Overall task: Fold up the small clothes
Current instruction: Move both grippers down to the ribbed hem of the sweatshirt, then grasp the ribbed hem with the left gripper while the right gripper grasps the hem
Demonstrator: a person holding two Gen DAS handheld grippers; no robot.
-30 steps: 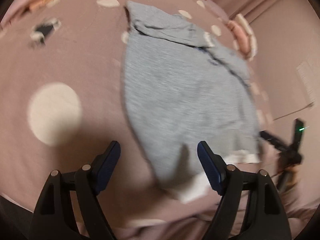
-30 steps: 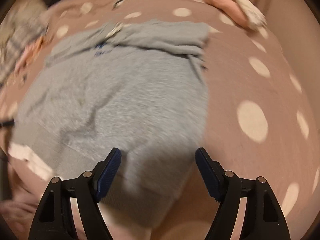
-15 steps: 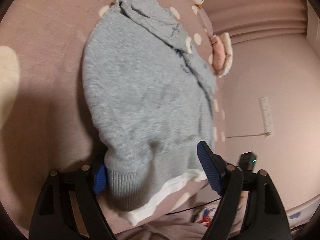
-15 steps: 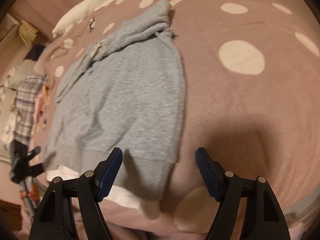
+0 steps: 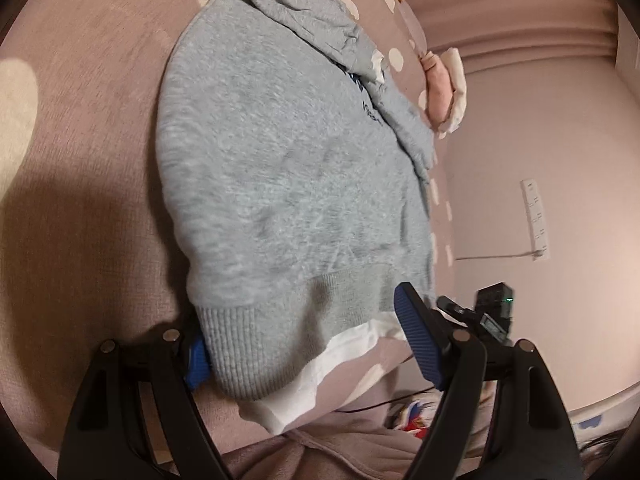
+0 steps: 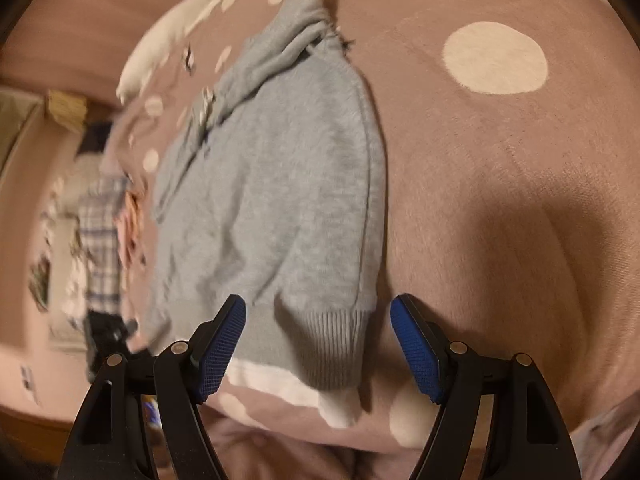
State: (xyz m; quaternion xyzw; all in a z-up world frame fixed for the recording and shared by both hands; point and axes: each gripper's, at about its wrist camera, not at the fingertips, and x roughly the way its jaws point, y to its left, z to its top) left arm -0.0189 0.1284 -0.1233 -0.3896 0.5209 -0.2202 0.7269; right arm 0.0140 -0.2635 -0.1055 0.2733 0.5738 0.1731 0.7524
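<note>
Pink bedding with pale dots (image 6: 496, 60) lies under your work. Your left hand-held gripper (image 5: 304, 340) stands open around the near ribbed hem corner of the grey sweater (image 5: 280, 168), and your right hand-held gripper (image 6: 318, 346) stands open around the other corner. Farther off, its sleeves lie bunched across the chest, with a white pillow (image 6: 160, 52) beyond.

My left gripper (image 5: 308, 334) points down at a slant. Its two black fingers with blue pads (image 5: 418, 340) stand wide apart and press on nothing. One blue pad is partly hidden. My right gripper (image 6: 318, 346) also tips down, more steeply. Its jaws are wide apart too, with both blue pads showing, squeezing nothing.
</note>
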